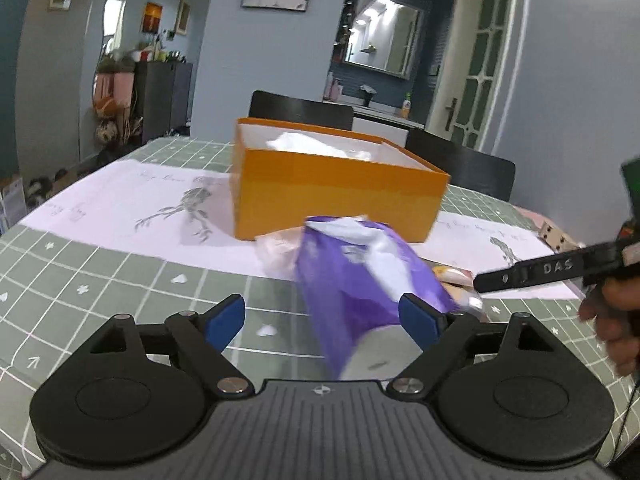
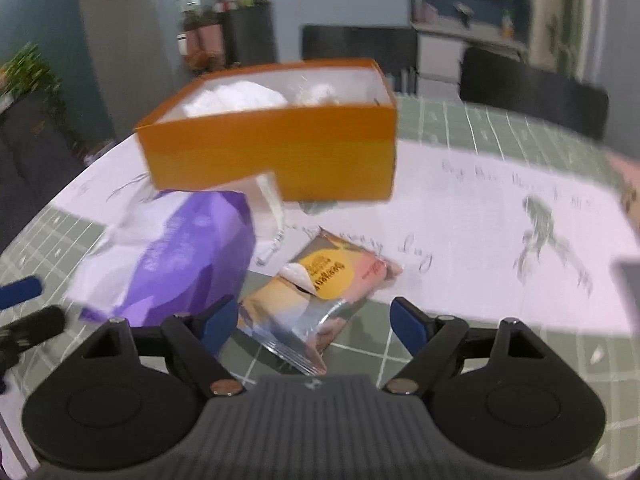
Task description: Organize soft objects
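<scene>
An open orange box (image 1: 336, 196) stands on the table with white soft items (image 1: 320, 146) inside; it also shows in the right wrist view (image 2: 276, 156). A purple soft pack (image 1: 360, 284) lies in front of it, between my left gripper's open blue fingers, toward the right one. My left gripper (image 1: 324, 320) is open around it. The purple pack (image 2: 188, 256) lies left of my right gripper (image 2: 312, 322), which is open over a flat orange and silver snack packet (image 2: 316, 296). A clear pale bag (image 1: 276, 252) lies behind the purple pack.
The table has a green checked cloth (image 1: 100, 280) and a white paper with drawings (image 2: 480, 232). Black chairs (image 1: 460, 172) stand behind the table. The right gripper's black finger and the holding hand (image 1: 612, 320) show at the left view's right edge.
</scene>
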A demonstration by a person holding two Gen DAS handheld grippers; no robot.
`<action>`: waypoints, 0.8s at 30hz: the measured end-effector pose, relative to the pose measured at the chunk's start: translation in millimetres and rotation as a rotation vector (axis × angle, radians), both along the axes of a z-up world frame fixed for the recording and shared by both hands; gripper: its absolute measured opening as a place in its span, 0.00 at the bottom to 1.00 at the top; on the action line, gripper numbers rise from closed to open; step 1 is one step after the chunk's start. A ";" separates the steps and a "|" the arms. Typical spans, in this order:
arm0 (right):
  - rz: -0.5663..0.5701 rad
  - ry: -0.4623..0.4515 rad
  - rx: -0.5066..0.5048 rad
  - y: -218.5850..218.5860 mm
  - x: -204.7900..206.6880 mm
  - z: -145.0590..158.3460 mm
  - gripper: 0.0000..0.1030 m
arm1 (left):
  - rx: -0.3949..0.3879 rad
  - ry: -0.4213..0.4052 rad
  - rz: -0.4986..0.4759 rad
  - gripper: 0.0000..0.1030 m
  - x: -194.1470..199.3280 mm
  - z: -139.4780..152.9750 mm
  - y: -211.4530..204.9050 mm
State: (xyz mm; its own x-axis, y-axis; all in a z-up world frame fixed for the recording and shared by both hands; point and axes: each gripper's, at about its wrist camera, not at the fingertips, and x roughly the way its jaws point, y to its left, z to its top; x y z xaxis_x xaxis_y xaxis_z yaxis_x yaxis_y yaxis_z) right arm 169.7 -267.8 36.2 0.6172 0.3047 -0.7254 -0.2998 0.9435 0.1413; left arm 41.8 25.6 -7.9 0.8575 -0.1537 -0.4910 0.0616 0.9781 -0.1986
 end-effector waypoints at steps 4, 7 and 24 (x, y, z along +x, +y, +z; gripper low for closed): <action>-0.086 0.105 0.081 -0.9 21.9 -21.7 0.78 | -0.015 0.030 0.030 0.98 8.5 -7.5 20.0; -0.116 0.117 0.106 3.5 31.1 -24.6 0.78 | -0.004 0.043 0.034 0.98 21.1 -10.5 33.9; -0.071 0.147 -0.034 22.8 58.0 -42.7 0.62 | 0.039 0.114 -0.257 0.98 132.0 -22.9 63.5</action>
State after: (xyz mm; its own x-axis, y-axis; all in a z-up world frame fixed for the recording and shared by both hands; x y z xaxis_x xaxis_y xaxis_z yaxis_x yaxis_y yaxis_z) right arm 227.7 -245.0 -6.5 0.5231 0.2379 -0.8184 -0.2105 0.9666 0.1464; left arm 173.7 89.1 -30.7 0.7317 -0.3379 -0.5920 0.2879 0.9404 -0.1809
